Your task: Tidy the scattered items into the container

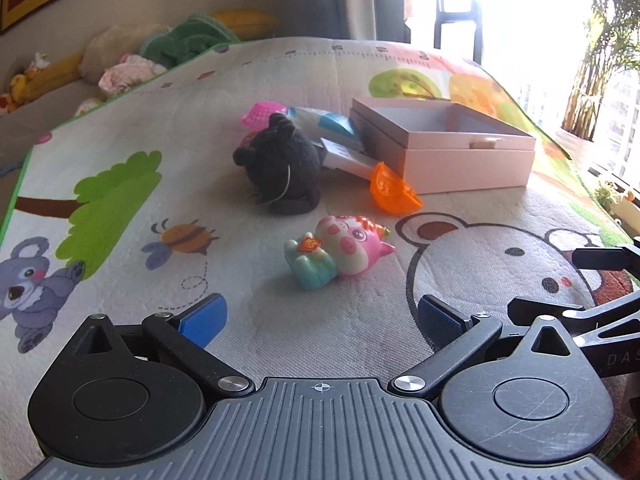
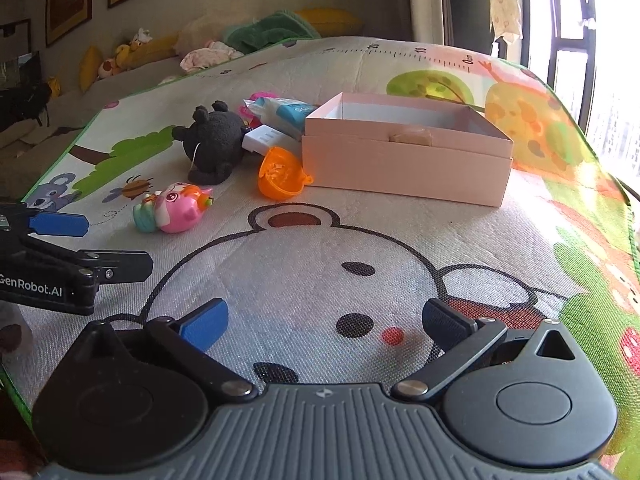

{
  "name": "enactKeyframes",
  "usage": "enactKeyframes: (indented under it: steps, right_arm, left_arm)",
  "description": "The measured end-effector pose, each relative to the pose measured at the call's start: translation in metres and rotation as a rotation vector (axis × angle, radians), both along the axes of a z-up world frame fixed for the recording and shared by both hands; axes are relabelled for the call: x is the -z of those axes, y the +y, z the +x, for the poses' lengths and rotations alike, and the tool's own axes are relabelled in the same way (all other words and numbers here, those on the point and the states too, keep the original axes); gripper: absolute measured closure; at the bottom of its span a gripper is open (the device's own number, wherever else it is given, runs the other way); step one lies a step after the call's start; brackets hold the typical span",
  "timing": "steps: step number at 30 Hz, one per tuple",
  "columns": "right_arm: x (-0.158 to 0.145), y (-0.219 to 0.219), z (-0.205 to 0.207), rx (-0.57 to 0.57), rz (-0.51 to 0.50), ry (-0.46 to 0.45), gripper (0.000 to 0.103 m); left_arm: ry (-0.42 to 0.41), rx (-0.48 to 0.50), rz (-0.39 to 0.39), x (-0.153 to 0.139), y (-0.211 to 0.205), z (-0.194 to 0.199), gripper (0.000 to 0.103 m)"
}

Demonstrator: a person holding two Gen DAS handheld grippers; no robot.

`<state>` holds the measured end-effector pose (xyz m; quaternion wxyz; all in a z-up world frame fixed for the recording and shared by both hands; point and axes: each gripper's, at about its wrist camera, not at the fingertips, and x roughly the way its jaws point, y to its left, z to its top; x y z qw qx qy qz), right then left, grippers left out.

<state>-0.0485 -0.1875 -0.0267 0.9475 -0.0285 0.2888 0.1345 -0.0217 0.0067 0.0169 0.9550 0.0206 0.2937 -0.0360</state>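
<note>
Play mat (image 1: 304,76): printed with a bear face, koala, bee and trees; it covers the whole work surface and every item lies on it
Pink box (image 2: 404,160): open-topped, sitting on the mat right of the toy cluster; its inside looks bare apart from a small tan tab on the near wall
Left gripper (image 1: 320,322): held low and level over the mat, aimed at the toys; blue-padded fingers (image 1: 204,320) spread wide with nothing between them; in the right wrist view it juts in from the left edge, near the pig toy
Right gripper (image 2: 326,324): low over the printed bear face, pointing toward the box; fingers parted wide, holding nothing
Black plush (image 1: 280,160): slumped on the mat left of the box, touching the packets behind it
Blue and white packets (image 2: 280,120): piled between the plush and the box's left wall
Pig toy (image 1: 340,250): pink and teal, lying on its side, nearest the left gripper, apart from the plush
Orange cup (image 2: 280,174): tipped over, just beside the box's near left corner
Pink basket toy (image 1: 260,114): behind the plush, partly hidden
</note>
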Motion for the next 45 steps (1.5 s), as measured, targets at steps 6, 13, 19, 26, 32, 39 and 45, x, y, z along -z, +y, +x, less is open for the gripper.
enactKeyframes:
  steps: [6, 13, 19, 26, 32, 39, 45]
  right_arm:
    - [-0.014, 0.001, -0.005, 0.009, -0.074, -0.113, 0.0]
    - [-0.021, -0.009, 0.003, 0.003, -0.066, -0.106, 0.001]
    - [-0.03, -0.007, 0.031, -0.033, -0.067, -0.02, 0.035]
    - [-0.043, 0.029, 0.097, -0.133, -0.003, 0.072, 0.044]
    - [-0.026, 0.062, 0.141, -0.123, -0.016, 0.123, 0.037]
    - [-0.025, 0.061, 0.13, -0.152, -0.055, 0.115, 0.062]
    - [-0.035, 0.019, 0.082, -0.133, -0.098, 0.057, 0.062]
  left_arm:
    - [0.008, 0.011, 0.032, 0.0, 0.0, 0.003, 0.0]
    - [-0.005, 0.034, 0.099, -0.005, -0.006, 0.016, 0.0]
    - [0.019, 0.026, 0.059, -0.005, 0.002, 0.029, 0.0]
    - [0.07, 0.037, -0.006, -0.009, 0.016, 0.031, 0.0]
    - [0.092, 0.069, -0.022, -0.015, 0.014, 0.031, 0.0]
    - [0.099, 0.062, -0.028, -0.015, 0.005, 0.041, 0.0]
    - [0.076, 0.075, 0.017, -0.007, -0.007, 0.056, 0.0]
